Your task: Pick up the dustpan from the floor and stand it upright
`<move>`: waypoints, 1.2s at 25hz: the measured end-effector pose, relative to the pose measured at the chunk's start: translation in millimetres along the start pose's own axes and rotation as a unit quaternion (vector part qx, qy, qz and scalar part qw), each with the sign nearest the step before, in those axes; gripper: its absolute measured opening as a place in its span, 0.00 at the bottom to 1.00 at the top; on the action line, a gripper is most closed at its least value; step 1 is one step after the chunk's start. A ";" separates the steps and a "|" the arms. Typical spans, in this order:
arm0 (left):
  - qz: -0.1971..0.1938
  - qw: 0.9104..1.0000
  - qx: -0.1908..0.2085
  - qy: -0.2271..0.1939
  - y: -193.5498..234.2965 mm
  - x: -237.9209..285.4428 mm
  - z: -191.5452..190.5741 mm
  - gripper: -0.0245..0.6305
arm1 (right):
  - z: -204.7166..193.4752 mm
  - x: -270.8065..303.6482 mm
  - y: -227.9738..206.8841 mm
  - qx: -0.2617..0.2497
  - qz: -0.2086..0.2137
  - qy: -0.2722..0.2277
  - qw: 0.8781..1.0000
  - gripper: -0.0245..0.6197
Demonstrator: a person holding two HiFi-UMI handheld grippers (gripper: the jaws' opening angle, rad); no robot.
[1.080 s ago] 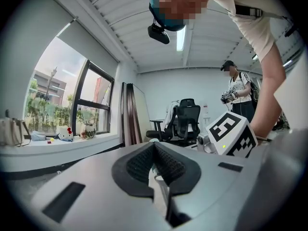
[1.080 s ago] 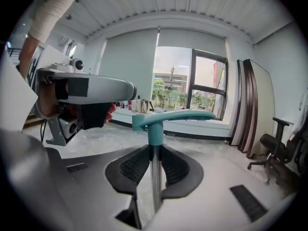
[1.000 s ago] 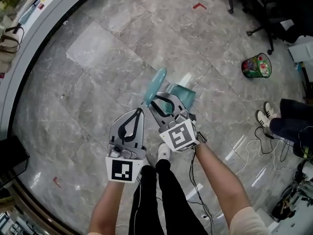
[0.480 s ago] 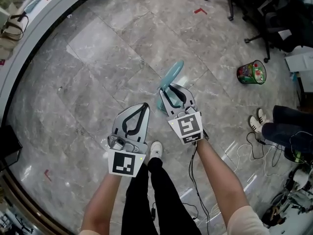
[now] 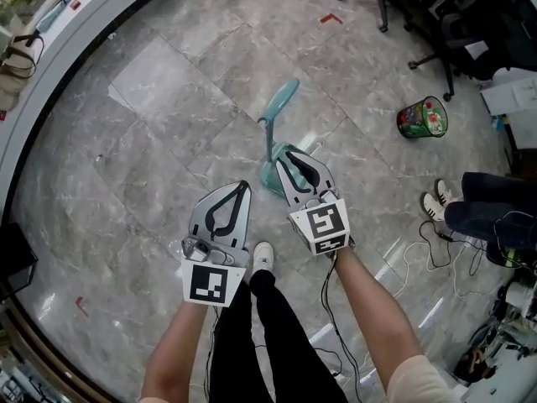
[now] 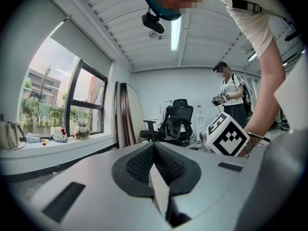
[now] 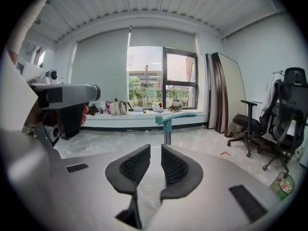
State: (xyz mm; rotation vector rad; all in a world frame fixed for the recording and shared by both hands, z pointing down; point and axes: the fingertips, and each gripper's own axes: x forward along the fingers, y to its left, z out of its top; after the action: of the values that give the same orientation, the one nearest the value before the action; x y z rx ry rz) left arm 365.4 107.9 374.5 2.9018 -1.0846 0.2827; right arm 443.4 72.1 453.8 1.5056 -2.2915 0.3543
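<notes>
Floor (image 5: 151, 141) of polished grey marble fills the head view, with office chairs (image 5: 436, 23) well off at 1 o'clock. Near the centre the dustpan (image 5: 280, 101) stands on its pan, shaft upright and teal handle on top, so the task looks as good as done. The right gripper (image 5: 295, 156) hovers just at the dustpan's 5 o'clock, its tip close beside the pan; I cannot tell whether they touch. In its own view the right gripper (image 7: 155, 150) has its jaws a narrow slit apart with only floor between them, and the dustpan (image 7: 174, 119) rises free just beyond, at 12 o'clock of the jaws. The left gripper (image 5: 242, 186) hangs at 7 o'clock of the dustpan, apart from it. Its own view shows the left gripper (image 6: 154, 146) with jaws pressed together on nothing, aimed out across the room. A small bin (image 5: 422, 117) sits well away at 2 o'clock, and loose cable (image 5: 436, 250) trails at 4 o'clock. The risk, as I judge it, is in drawing back: the dustpan looks tall on a small footing, on slick stone, with the right gripper so near its base. A sideways or forward nudge could tip it or skid it flat, so that gripper should back straight out toward 6 o'clock.
</notes>
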 end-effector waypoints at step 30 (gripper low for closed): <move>0.091 0.991 -0.029 -0.094 -182.4 -193.3 312.8 0.05 | 236.9 -429.4 59.3 0.038 -0.032 -0.170 0.984 0.06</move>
State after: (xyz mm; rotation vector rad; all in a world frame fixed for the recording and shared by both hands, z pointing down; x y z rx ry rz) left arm 391.1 342.2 38.5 2.8268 -1.3651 -0.0209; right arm 502.0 353.4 51.9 1.7912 -2.5020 0.1794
